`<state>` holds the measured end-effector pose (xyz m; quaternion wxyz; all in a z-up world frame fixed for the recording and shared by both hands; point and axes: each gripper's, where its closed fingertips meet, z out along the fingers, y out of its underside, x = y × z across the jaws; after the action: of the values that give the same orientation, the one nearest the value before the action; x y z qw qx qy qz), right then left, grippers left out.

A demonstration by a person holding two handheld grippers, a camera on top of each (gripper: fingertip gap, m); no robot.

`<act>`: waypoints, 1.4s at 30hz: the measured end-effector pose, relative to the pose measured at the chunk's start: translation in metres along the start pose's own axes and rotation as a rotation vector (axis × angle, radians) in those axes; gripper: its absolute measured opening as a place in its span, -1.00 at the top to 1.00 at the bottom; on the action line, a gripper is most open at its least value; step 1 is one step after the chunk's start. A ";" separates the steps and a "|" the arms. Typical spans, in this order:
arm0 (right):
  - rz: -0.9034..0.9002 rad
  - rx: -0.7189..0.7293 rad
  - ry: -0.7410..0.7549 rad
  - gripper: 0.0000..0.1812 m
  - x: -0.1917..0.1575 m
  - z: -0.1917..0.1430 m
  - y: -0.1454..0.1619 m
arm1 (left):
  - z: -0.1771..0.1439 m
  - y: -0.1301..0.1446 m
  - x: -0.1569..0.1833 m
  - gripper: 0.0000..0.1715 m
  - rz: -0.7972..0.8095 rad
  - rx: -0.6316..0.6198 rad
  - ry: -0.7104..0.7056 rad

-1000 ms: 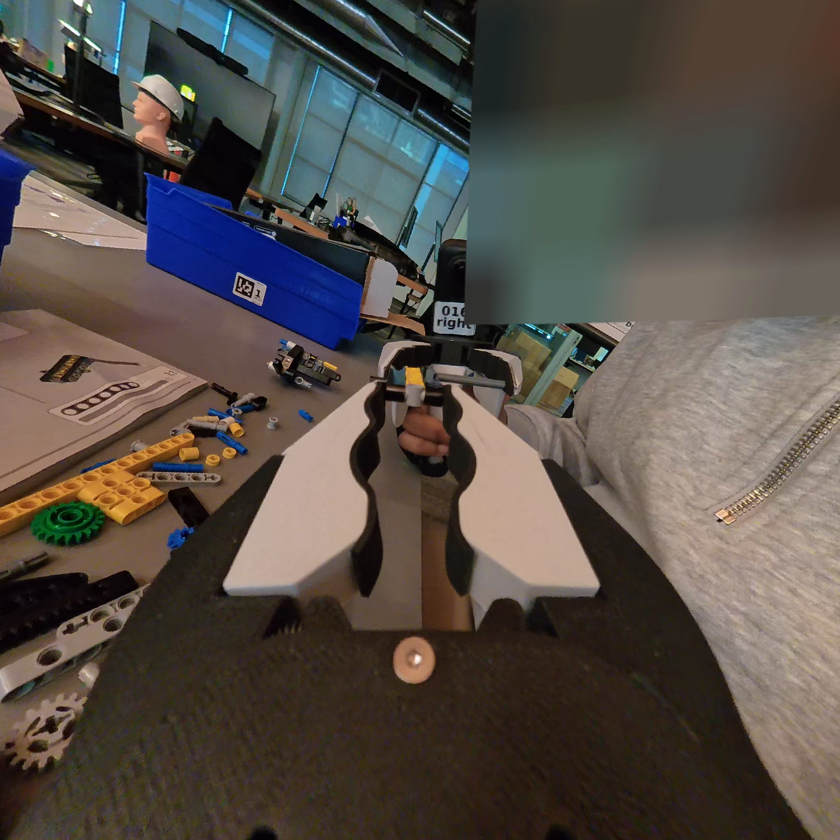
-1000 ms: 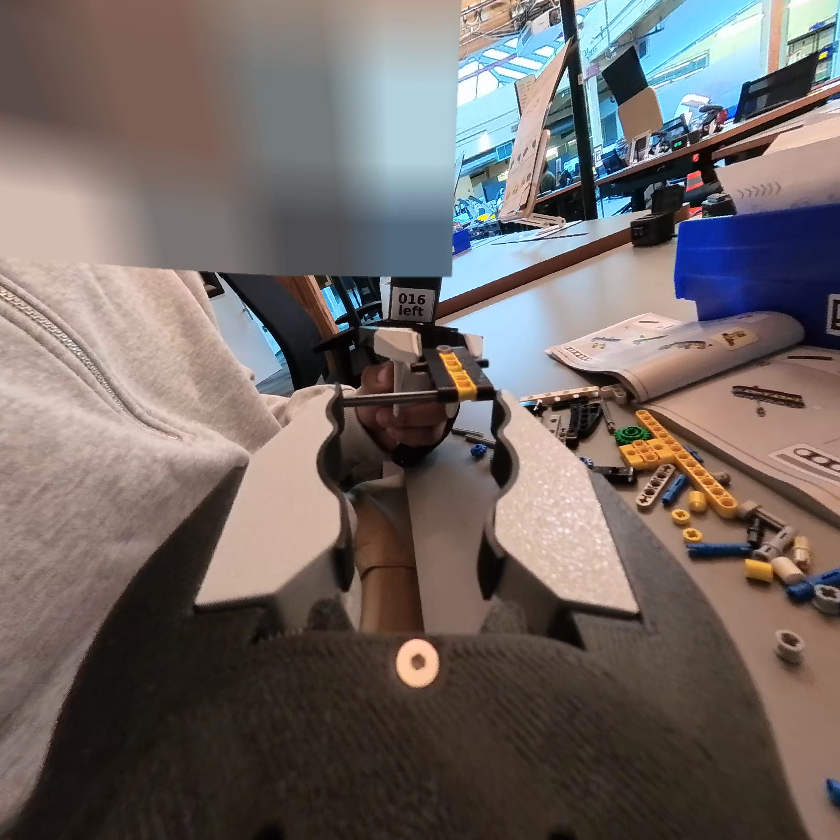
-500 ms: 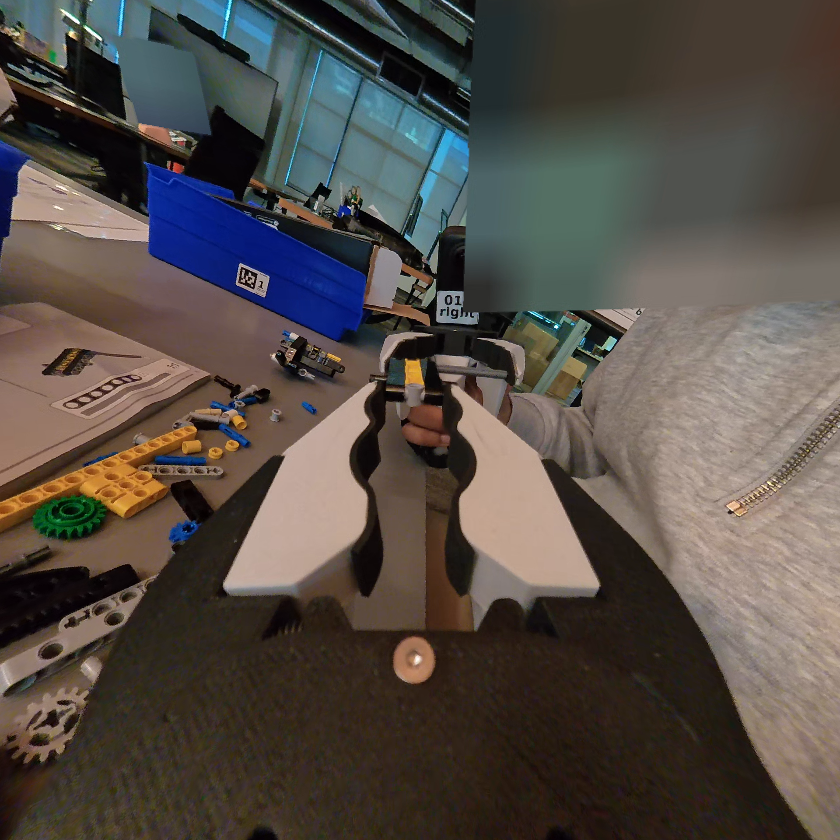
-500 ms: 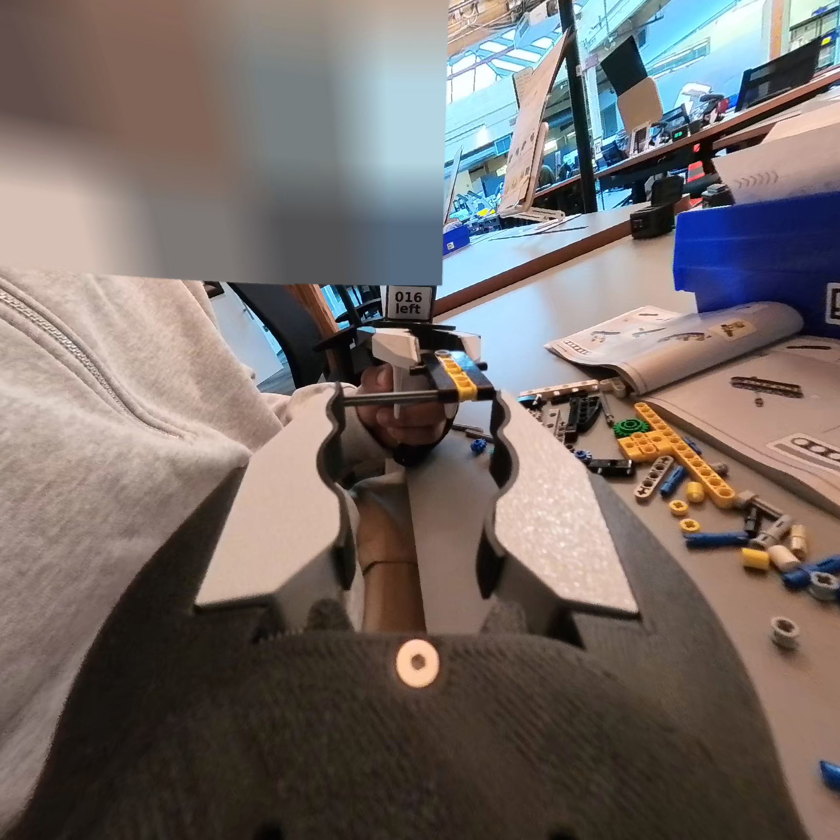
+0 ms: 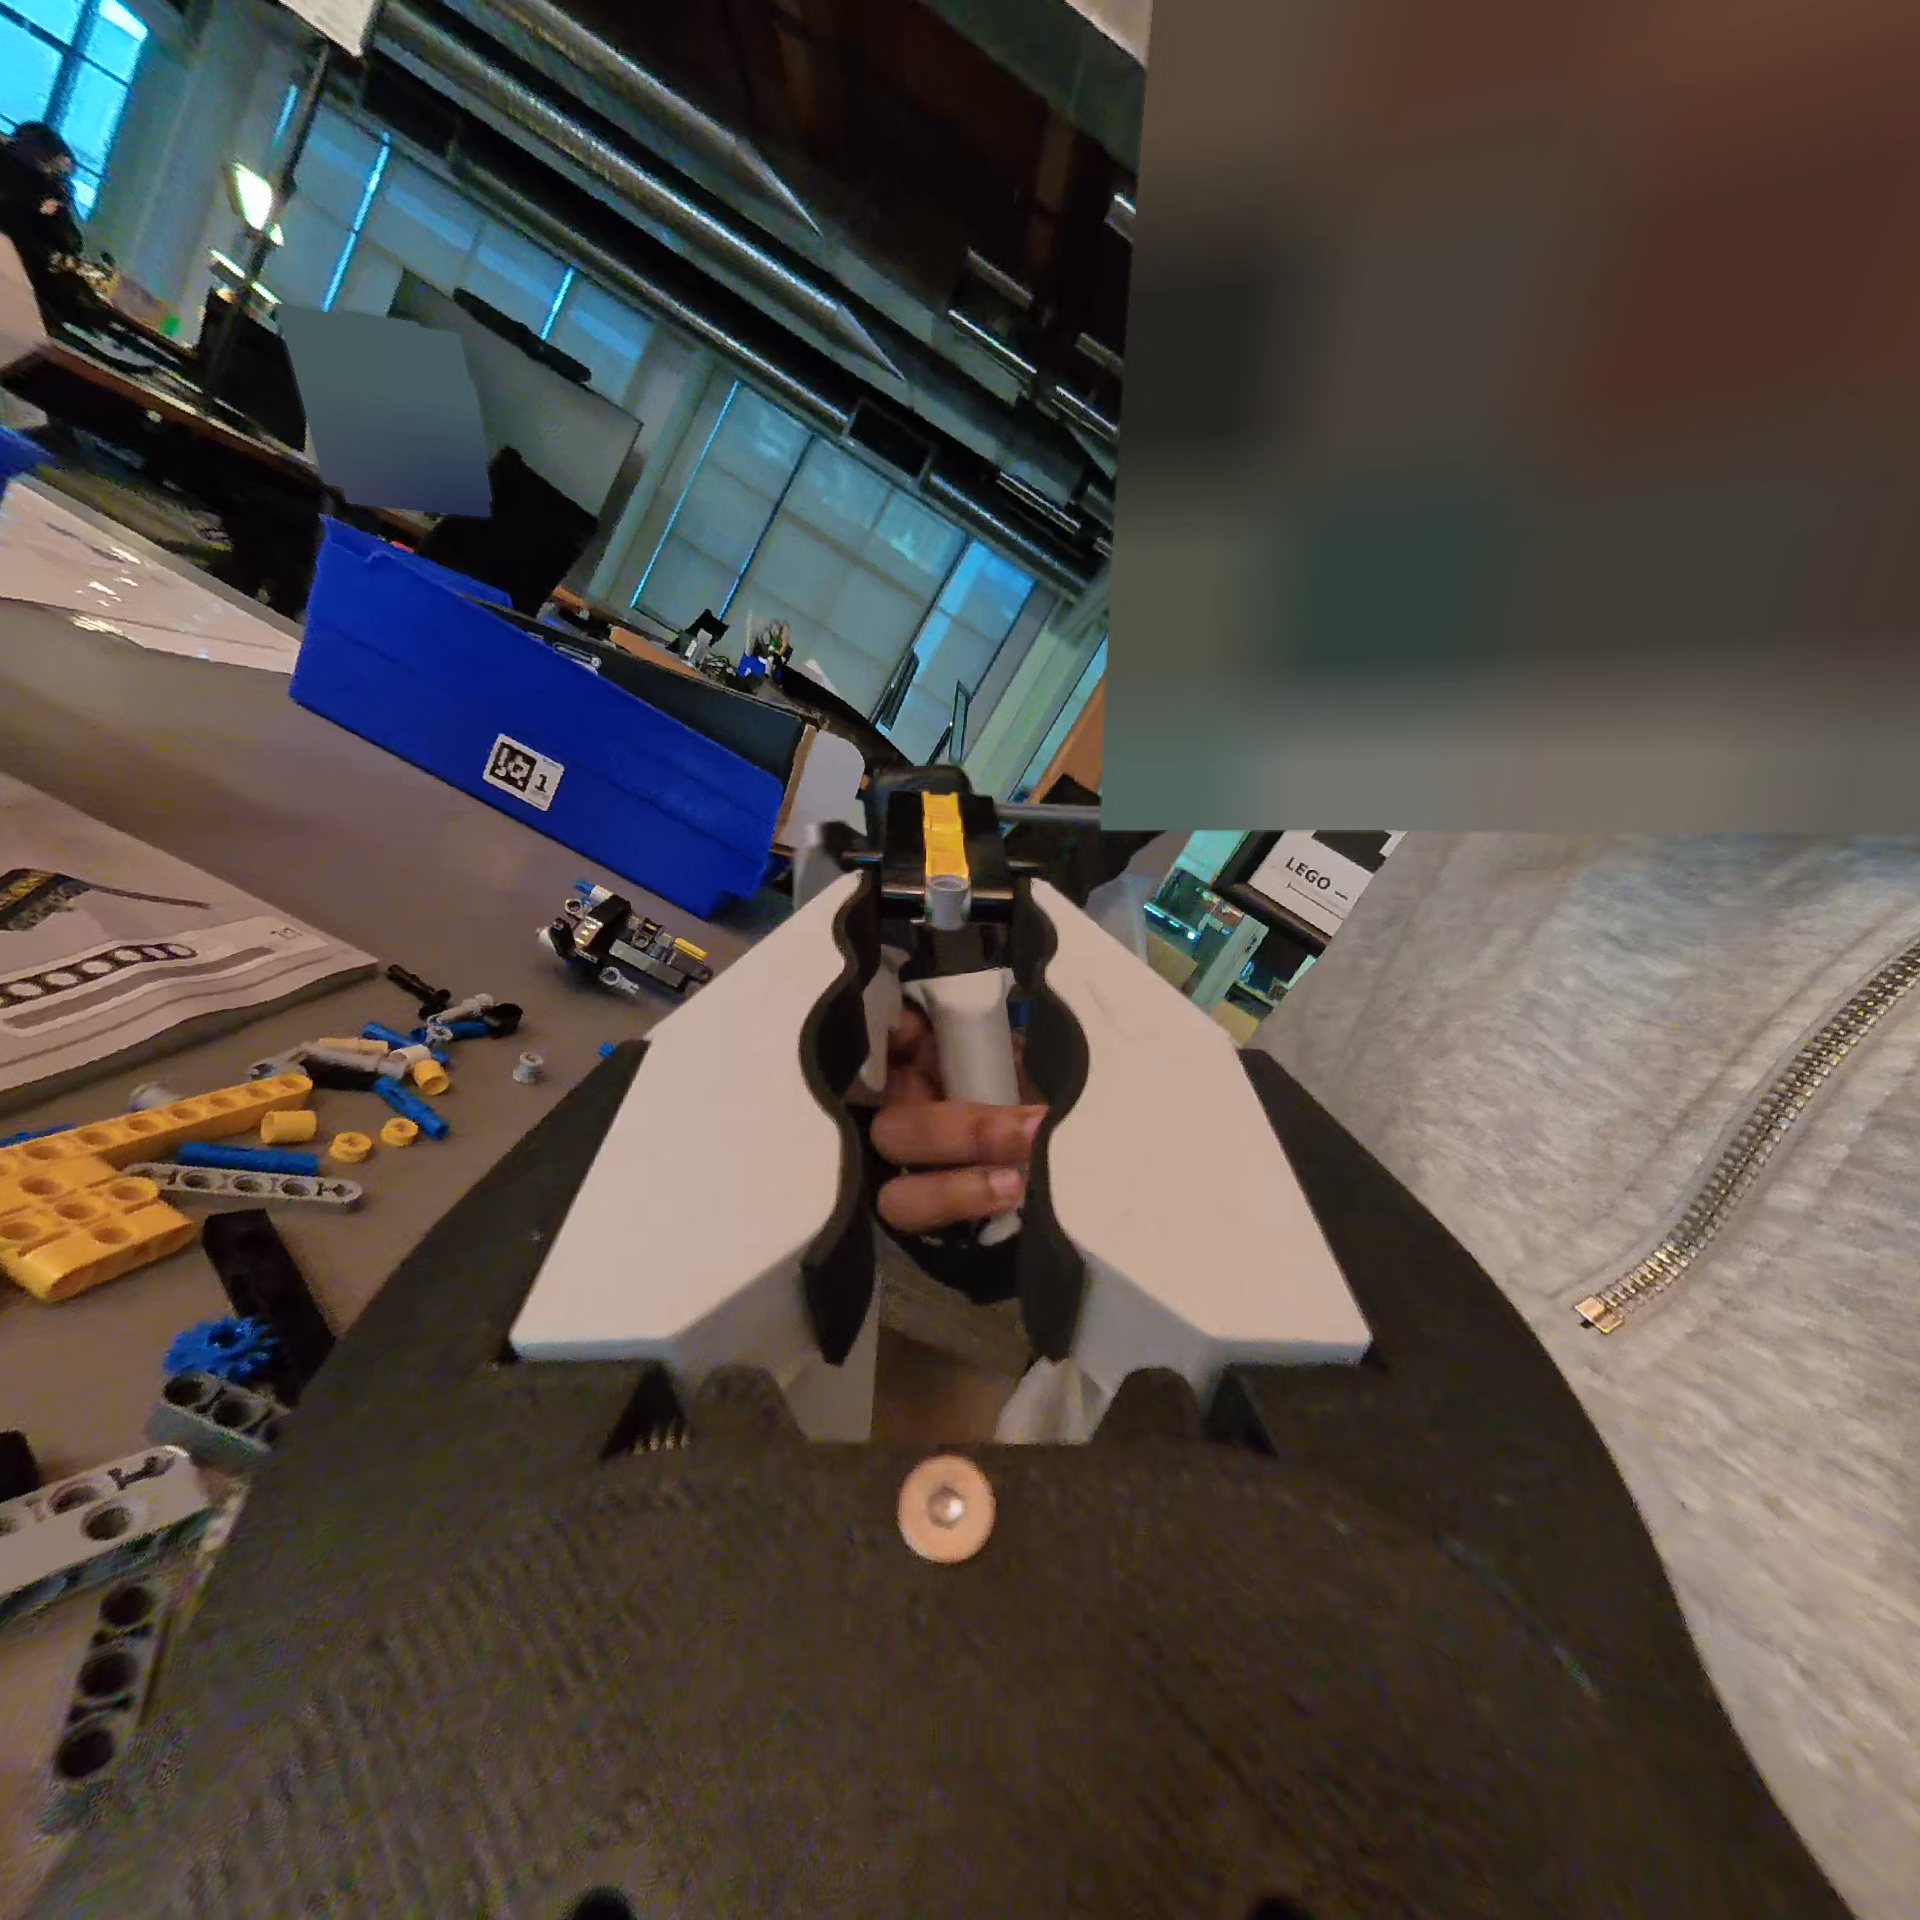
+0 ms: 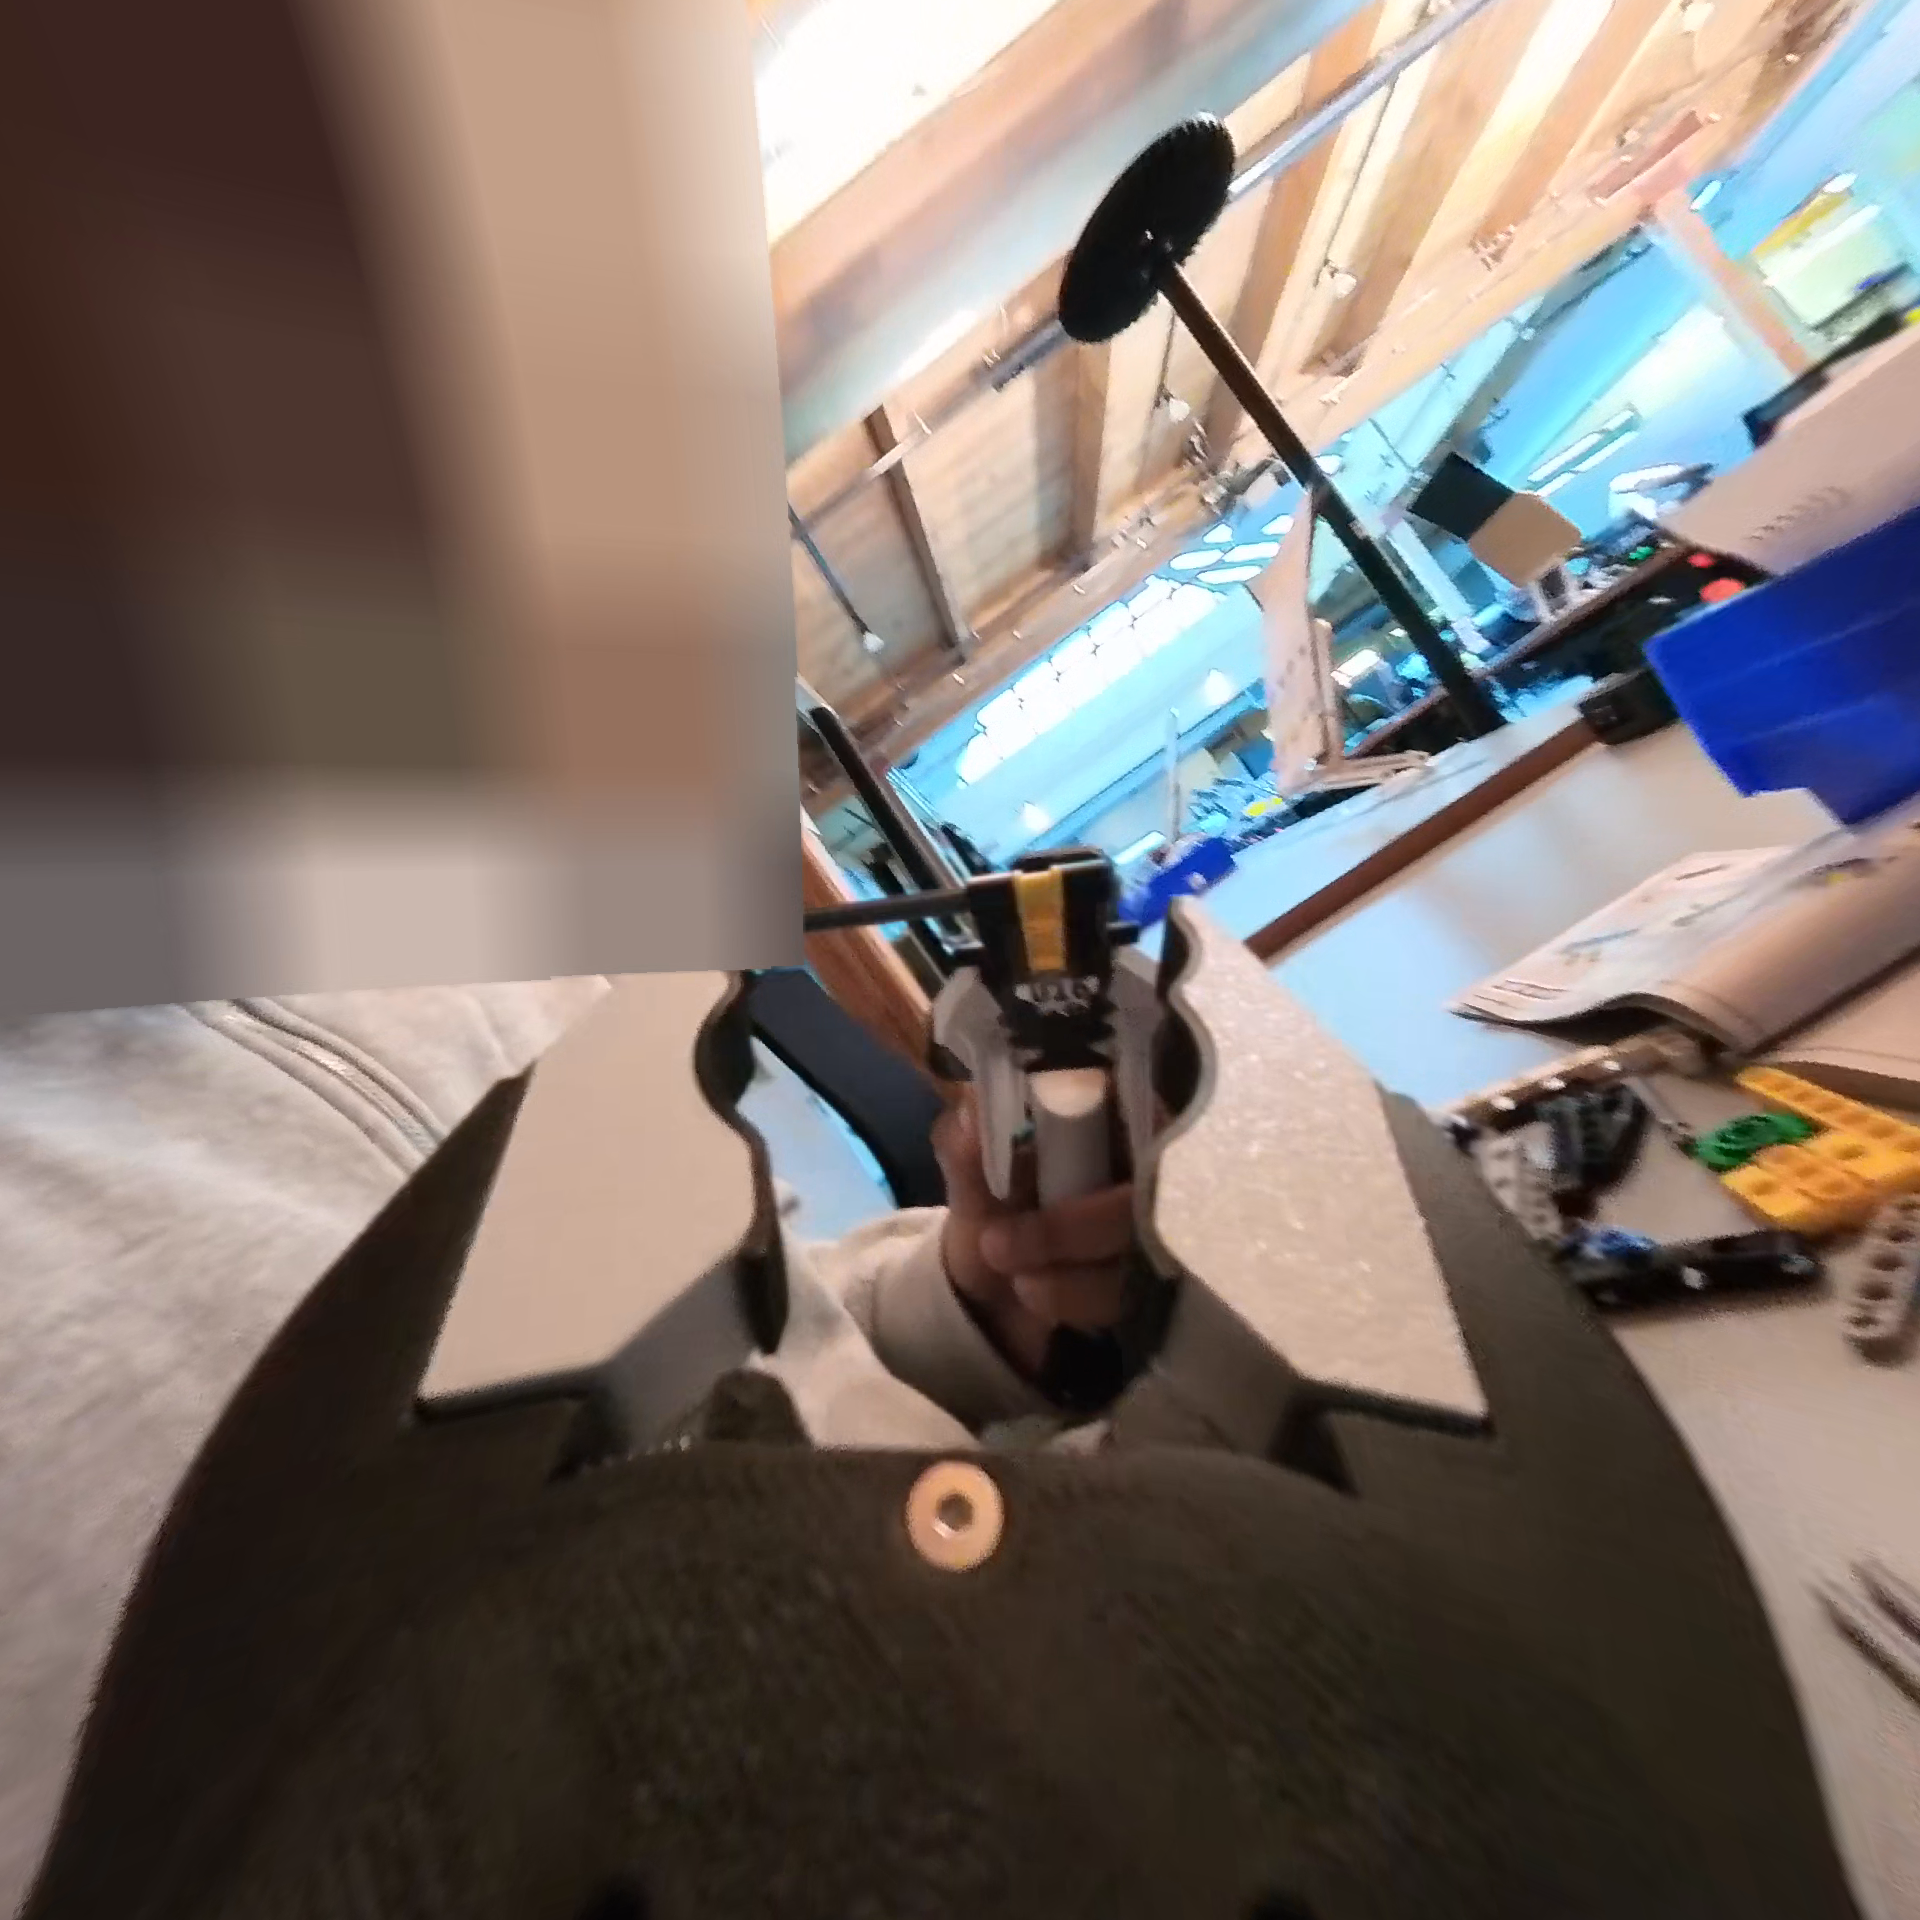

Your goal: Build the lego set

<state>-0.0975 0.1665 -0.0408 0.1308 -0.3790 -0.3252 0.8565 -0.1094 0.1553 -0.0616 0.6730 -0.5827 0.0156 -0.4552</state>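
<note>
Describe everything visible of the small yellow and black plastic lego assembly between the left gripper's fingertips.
The small yellow and black plastic lego assembly is a yellow strip between two black beams, with a grey round connector at its near end. A thin dark axle sticks out sideways. The left gripper clamps it in the air; the open right gripper faces it.

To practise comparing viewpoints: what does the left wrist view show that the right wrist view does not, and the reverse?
Only the left wrist view: a small black sub-assembly and a loose grey bushing on the table. Only the right wrist view: a green gear. Both: the black-and-yellow assembly held by the left gripper, the yellow beams, the blue bin and the booklet.
</note>
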 end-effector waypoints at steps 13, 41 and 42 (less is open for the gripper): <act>-0.011 0.083 -0.033 0.28 -0.008 0.000 -0.011 | 0.013 0.019 0.001 0.72 0.072 -0.068 -0.058; -0.046 -0.009 0.052 0.30 -0.002 -0.002 -0.004 | 0.014 0.026 -0.003 0.73 0.064 -0.088 -0.076; -0.046 -0.011 0.053 0.31 -0.002 -0.002 -0.004 | 0.014 0.026 -0.003 0.73 0.062 -0.088 -0.076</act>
<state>-0.0947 0.1700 -0.0381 0.1571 -0.3947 -0.3348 0.8411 -0.0874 0.1656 -0.0793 0.6607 -0.6278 0.0282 -0.4105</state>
